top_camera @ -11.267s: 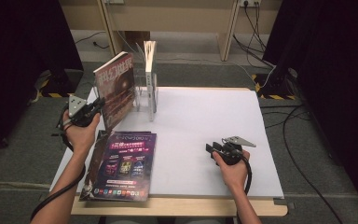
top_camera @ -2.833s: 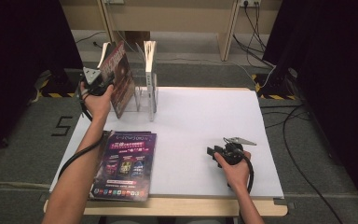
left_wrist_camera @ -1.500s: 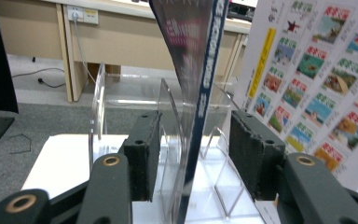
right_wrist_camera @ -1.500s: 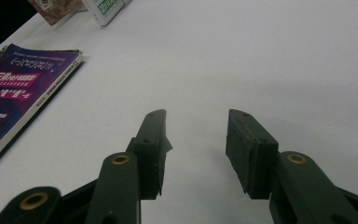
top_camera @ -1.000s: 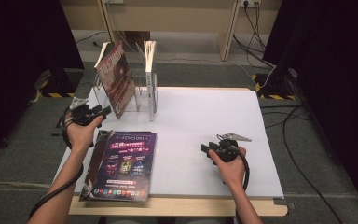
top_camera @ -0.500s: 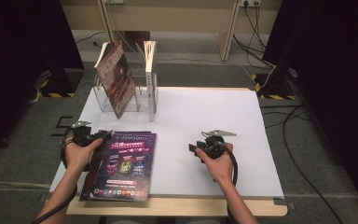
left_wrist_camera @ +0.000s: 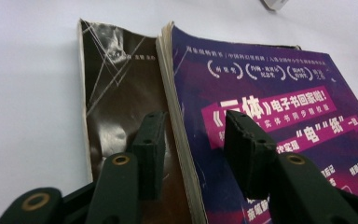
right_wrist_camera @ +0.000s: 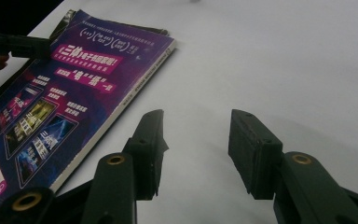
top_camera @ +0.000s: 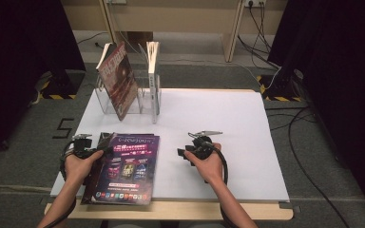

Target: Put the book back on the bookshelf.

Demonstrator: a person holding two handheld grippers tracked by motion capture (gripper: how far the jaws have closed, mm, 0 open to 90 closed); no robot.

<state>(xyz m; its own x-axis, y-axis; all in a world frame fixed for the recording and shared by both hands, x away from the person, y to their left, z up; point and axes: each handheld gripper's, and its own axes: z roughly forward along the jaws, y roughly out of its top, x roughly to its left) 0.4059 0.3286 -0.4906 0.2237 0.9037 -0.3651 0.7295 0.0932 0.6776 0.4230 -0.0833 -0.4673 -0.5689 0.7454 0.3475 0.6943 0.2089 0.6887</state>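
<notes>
Here the left tool straddles the purple book's page edge at lower left of the high view; its jaws, just closing, are spread, ready to lift it. The right tool, spread, hovers over bare tabletop.

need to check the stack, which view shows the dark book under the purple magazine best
The left gripper view: the dark book lies close up, its cover bared beside the purple magazine. The high view shows a dark strip along the magazine's left edge; the right gripper view, a corner.
</notes>
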